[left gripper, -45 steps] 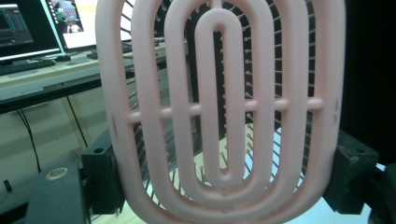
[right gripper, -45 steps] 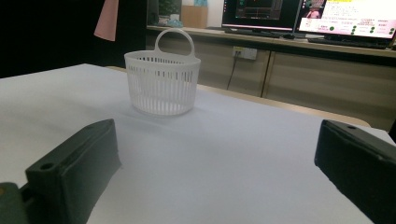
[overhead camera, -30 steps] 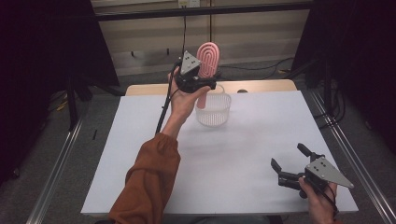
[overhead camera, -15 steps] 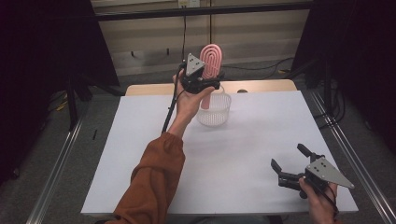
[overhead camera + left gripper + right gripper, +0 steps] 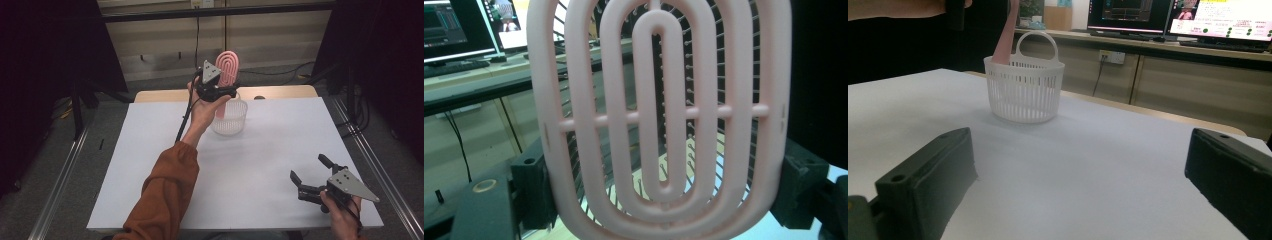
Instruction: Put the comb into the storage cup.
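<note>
brush [image 5: 659,120] top cropped, handle (lower end) hidden inside basket [image 5: 231,121]

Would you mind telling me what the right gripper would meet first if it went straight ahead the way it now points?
Probably the white basket: it stands ahead of the open right gripper, slightly off centre, bare table between.

Wide bare white table [image 5: 260,165] open between right gripper [image 5: 314,176] and white basket [image 5: 229,119] at the far edge, basket mouth partly taken by the upright pink brush [image 5: 228,70] clamped in left gripper [image 5: 220,91].
</note>
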A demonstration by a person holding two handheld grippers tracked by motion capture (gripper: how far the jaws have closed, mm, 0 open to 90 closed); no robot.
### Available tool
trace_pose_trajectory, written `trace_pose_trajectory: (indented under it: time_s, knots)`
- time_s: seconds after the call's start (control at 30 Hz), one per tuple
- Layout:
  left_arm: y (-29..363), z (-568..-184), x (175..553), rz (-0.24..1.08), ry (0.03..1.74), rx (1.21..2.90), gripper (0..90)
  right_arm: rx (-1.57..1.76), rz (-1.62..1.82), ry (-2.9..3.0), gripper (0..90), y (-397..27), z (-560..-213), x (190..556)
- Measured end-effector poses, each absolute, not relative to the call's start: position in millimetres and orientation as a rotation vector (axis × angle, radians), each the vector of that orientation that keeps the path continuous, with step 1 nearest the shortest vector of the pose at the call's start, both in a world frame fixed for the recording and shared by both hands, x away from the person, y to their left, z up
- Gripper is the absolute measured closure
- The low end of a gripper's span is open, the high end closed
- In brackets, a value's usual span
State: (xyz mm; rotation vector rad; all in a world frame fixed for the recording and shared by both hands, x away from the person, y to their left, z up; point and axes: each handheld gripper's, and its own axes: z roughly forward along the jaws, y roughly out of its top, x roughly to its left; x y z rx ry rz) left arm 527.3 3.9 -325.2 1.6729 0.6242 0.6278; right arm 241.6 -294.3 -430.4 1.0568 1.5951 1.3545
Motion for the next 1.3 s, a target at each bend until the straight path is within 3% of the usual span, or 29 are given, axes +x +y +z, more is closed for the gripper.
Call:
trace_pose_trajectory:
  time_s: [1.3]
  knots:
    - [-7,-364,529,0.524,0.633,1.804,18.8,1.051,1.354,1.602,0.0,-294,-431,241]
